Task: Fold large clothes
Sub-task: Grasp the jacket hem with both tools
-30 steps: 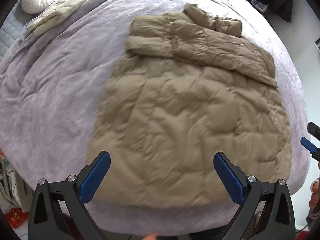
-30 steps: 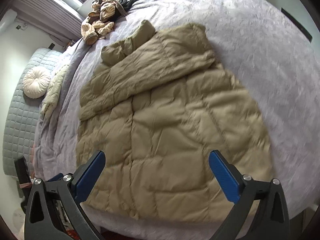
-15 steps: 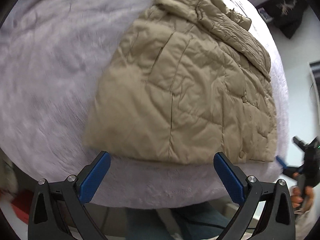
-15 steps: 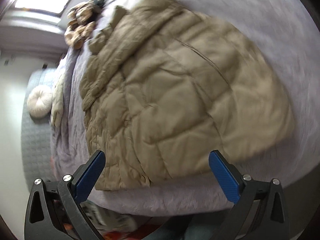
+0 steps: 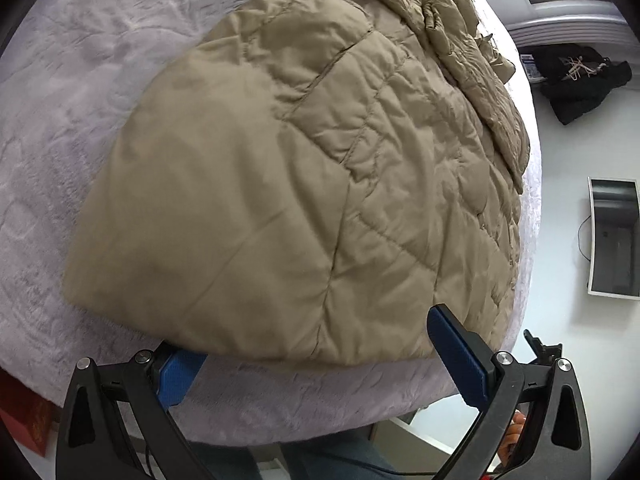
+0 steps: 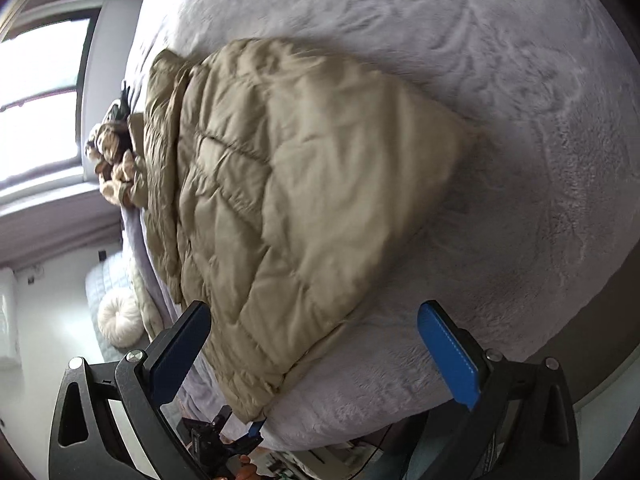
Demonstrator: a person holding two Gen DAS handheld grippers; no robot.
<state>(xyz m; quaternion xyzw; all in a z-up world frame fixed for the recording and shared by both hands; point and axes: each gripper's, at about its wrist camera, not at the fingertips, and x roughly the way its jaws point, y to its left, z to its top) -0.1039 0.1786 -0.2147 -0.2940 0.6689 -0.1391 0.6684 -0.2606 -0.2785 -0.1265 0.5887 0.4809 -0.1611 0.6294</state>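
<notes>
Tan quilted coat [image 5: 304, 184] lies flat on the lavender bedspread [image 5: 80, 80], hem at the near edge of the bed, collar end far, one sleeve folded across near the top.

Left gripper [image 5: 316, 352]: jaws spread wide, holding nothing. Left pad looks tucked under the hem's near left corner; right pad sits above the fabric. So the hem is between the fingers, not clamped.

Right gripper [image 6: 312, 344]: also wide open, empty. It straddles the hem's other near corner. That view is motion-blurred, so contact is unclear.

Likely step: pinch both hem corners, then fold hem toward the collar.

Risks, my read:
- Puffy fill is thick and slick. A shallow bite grabs only the top shell layer, so the lining stays down and the fold splits.
- Lower pad could catch the plush bedspread along with the coat and drag it.
- Uneven grips on the two corners would skew the fold line.
- Trapped air in the quilting will spring the fold back open.
</notes>
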